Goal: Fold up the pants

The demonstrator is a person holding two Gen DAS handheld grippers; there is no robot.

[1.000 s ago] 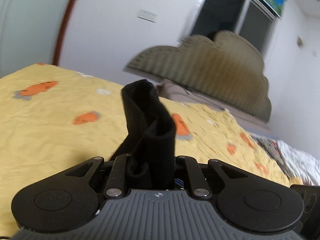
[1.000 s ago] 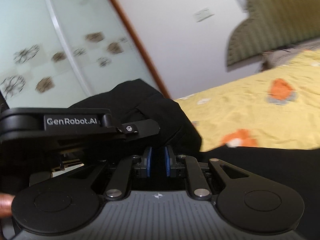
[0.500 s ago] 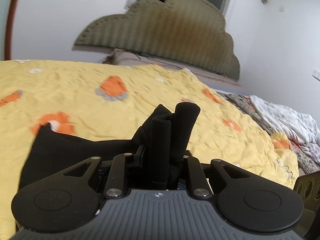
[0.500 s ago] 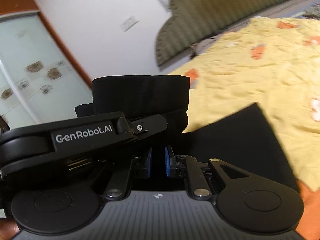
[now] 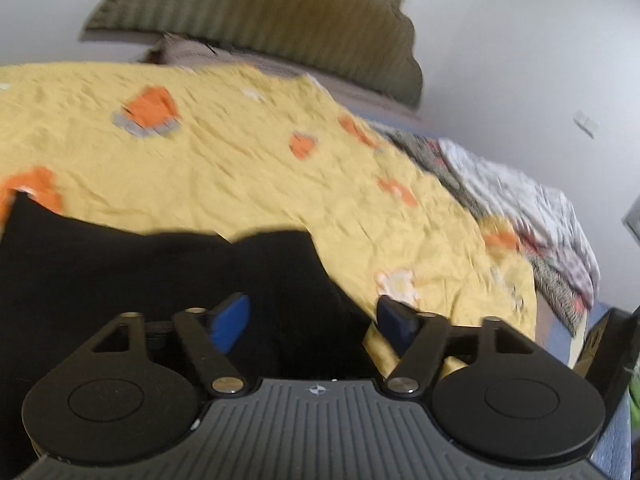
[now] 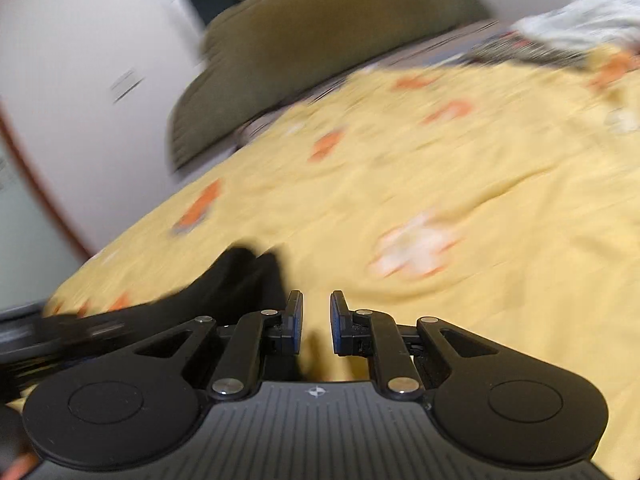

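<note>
No readable text, label, brand or number shows in either wrist view

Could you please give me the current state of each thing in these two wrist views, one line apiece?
left gripper: jaws opening, wide apart, no cloth pinched between the pads.
right gripper: jaws nearly shut, narrow gap, nothing between them.
black pants: released, lying on the bedspread below the left gripper.
yellow bedspread: spread over the bed, wrinkled.
patterned bedding: crumpled in a heap at the bed's far edge.
</note>
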